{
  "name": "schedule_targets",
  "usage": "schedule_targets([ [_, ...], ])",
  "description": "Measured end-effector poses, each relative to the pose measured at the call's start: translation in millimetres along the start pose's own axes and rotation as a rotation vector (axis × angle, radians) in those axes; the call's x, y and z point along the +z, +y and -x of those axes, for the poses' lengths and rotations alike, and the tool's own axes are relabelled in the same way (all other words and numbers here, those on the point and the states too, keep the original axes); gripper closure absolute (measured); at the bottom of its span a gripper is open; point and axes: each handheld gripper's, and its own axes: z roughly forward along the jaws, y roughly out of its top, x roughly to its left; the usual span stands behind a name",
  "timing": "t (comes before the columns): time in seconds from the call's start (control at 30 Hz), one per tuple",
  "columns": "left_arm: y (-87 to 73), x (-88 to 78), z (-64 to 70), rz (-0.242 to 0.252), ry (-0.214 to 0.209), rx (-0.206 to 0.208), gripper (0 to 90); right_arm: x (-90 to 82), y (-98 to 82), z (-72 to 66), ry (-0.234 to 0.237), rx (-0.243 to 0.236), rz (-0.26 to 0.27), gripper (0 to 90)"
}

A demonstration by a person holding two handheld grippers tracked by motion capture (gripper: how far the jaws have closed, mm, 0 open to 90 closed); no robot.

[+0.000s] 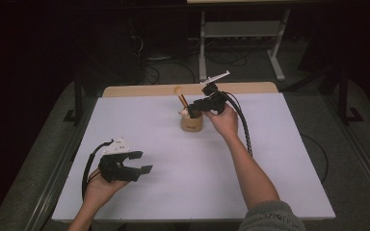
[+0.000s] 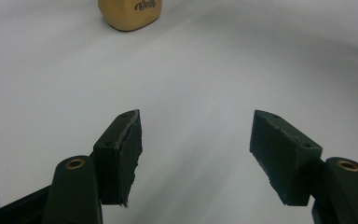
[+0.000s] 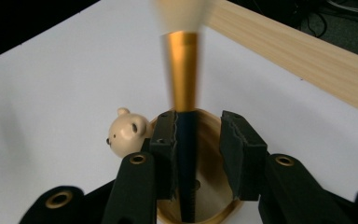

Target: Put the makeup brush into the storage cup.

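A tan wooden holder [image 1: 191, 123] with a small bear head [image 1: 184, 113] on its rim stands at the table's far middle. In it leans a brush [image 1: 182, 99] with a pale head, a gold ferrule and a dark handle. My right gripper [image 1: 193, 109] reaches over the holder. In the right gripper view the brush handle [image 3: 183, 84] rests against the left pad, with a gap to the right pad, above the holder [image 3: 211, 198] and beside the bear [image 3: 127, 132]. My left gripper [image 1: 142, 162] is open and holds nothing near the front left, aimed at the holder [image 2: 130, 14].
The white tabletop [image 1: 279, 159] has a wooden strip [image 1: 139, 90] along its far edge. Black cables trail from both grippers. Beyond the table, a metal stand [image 1: 241, 29] and floor cables sit in the dark.
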Motion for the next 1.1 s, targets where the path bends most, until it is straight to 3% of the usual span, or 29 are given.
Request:
schedule_targets([
  [0.37,-0.4,-1.9,-1.9,-0.002,0.015,-0.001,33.1,-25.0,-8.0,0.1,-0.017,-0.018,0.024,57.1],
  [0.67,-1.0,-2.8,-4.1,0.006,0.025,-0.013,32.2,-49.6,-26.9,2.7,-0.013,0.022,0.044,48.3],
  [1.1,-2.2,-3.7,-7.6,0.000,0.040,-0.020,31.5,-63.8,-49.1,4.7,-0.012,0.055,0.052,40.3],
])
